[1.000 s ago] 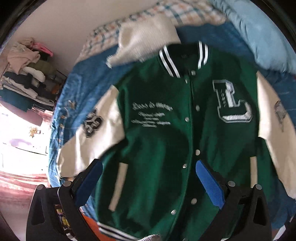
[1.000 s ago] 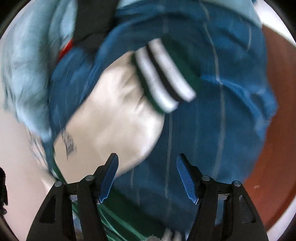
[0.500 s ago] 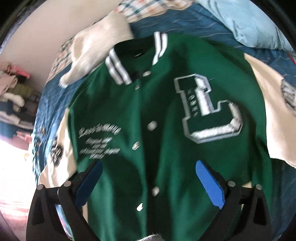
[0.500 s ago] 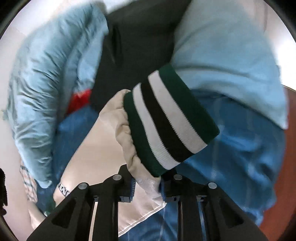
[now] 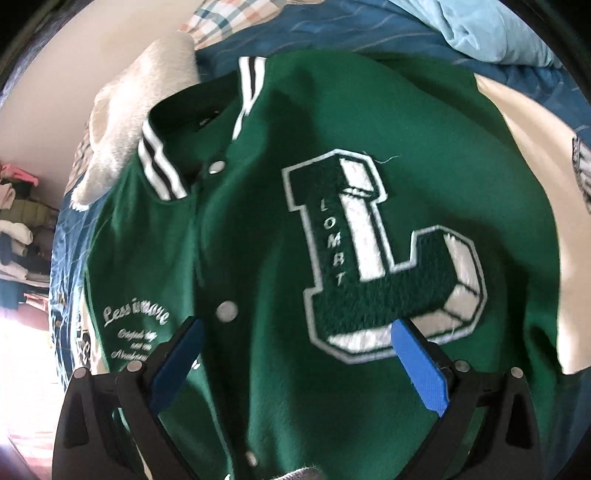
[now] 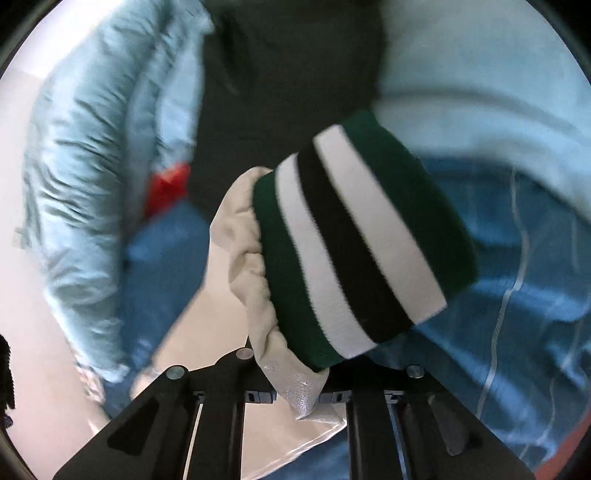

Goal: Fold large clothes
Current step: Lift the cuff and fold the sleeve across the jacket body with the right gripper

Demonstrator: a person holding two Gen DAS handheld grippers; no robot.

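Observation:
A green varsity jacket (image 5: 369,122) with cream sleeves lies face up on the bed, snapped shut, with a big "L" patch (image 5: 373,254) on its chest. My left gripper (image 5: 295,325) hovers close over the chest, open, its blue pads (image 5: 417,365) on either side of the snap line with nothing between them. In the right wrist view my right gripper (image 6: 295,387) has its jaws closing on the cream sleeve (image 6: 255,273) just behind the striped green, white and black cuff (image 6: 362,251). The cuff sticks out past the fingers, lifted off the sheet.
A blue bedsheet (image 5: 332,33) lies under the jacket. A white knit garment (image 5: 147,103) lies by the collar, on plaid fabric (image 5: 229,14). A light blue quilt (image 6: 81,166), a dark garment (image 6: 288,74) and something red (image 6: 166,188) lie beyond the cuff. Clothes (image 5: 18,221) are piled at far left.
My left gripper has come down and across, from the jacket's lower front to its chest. My right gripper has shut on the sleeve by the cuff and raised it.

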